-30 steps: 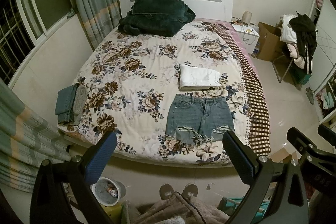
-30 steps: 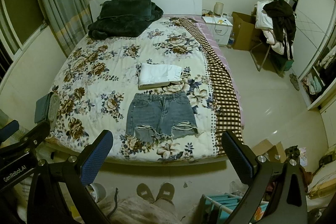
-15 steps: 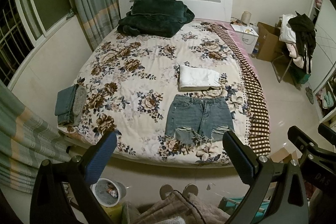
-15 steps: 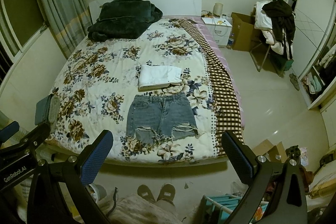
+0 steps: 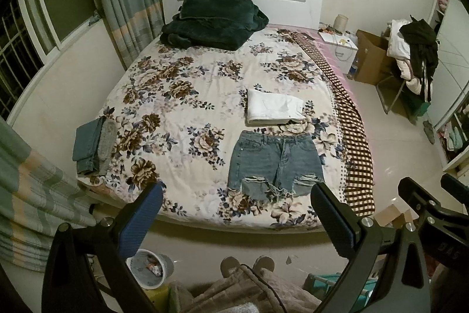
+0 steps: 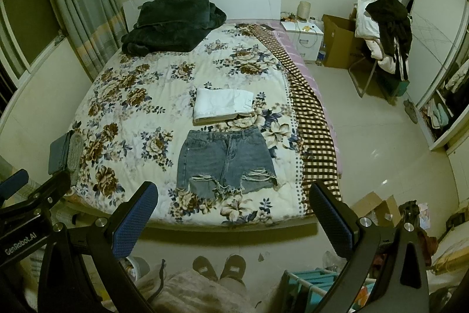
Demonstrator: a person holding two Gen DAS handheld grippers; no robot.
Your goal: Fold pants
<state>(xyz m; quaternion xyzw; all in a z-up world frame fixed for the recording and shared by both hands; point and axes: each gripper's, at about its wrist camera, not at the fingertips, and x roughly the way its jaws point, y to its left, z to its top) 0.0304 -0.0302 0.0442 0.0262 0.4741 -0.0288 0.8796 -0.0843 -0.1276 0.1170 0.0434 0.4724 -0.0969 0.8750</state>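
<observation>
A pair of ripped blue denim shorts (image 5: pixel 275 163) lies flat on the floral bed (image 5: pixel 181 107), waistband away from me, near the foot edge; it also shows in the right wrist view (image 6: pixel 225 163). My left gripper (image 5: pixel 234 213) is open and empty, held high above the floor in front of the bed's foot. My right gripper (image 6: pixel 231 210) is open and empty at about the same height, to the right of the left one. Neither touches the shorts.
Folded white pants (image 5: pixel 274 107) lie just beyond the shorts. Folded jeans (image 5: pixel 91 148) sit at the bed's left edge. A dark green blanket (image 5: pixel 214 19) lies by the headboard. A checkered cloth (image 5: pixel 351 131) hangs along the right side. A bin (image 5: pixel 149 269) stands below.
Both views have barely shifted; the bed and clothes stay put and both grippers remain open.
</observation>
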